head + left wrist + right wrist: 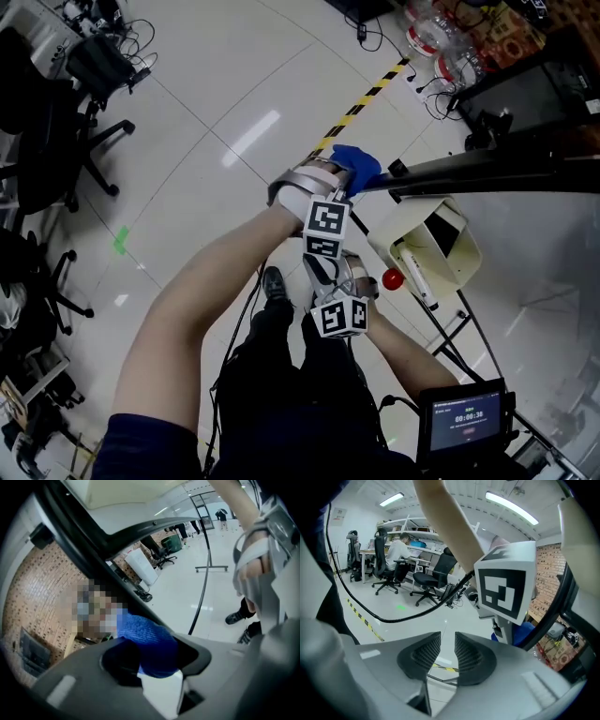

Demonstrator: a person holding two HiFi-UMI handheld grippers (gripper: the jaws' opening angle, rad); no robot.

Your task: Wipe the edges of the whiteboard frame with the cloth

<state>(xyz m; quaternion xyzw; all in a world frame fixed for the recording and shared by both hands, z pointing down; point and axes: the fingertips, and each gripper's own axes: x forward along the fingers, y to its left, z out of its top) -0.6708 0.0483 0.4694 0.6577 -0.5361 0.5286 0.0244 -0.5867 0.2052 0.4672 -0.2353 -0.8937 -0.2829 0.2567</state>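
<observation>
The left gripper [157, 662] is clamped on the blue cloth [358, 167], which in the head view sits just above centre, pressed at the near end of the dark whiteboard frame [497, 172]; that bar runs from there out to the right edge of the picture. The right gripper [447, 654], lower centre in the head view, has its jaws only narrowly apart with nothing between them and takes no part in the wiping. I judge the task to be under way, with the cloth at one end of this edge. The long run of frame towards the right looks still to be covered, and no view shows how clean any stretch is
</observation>
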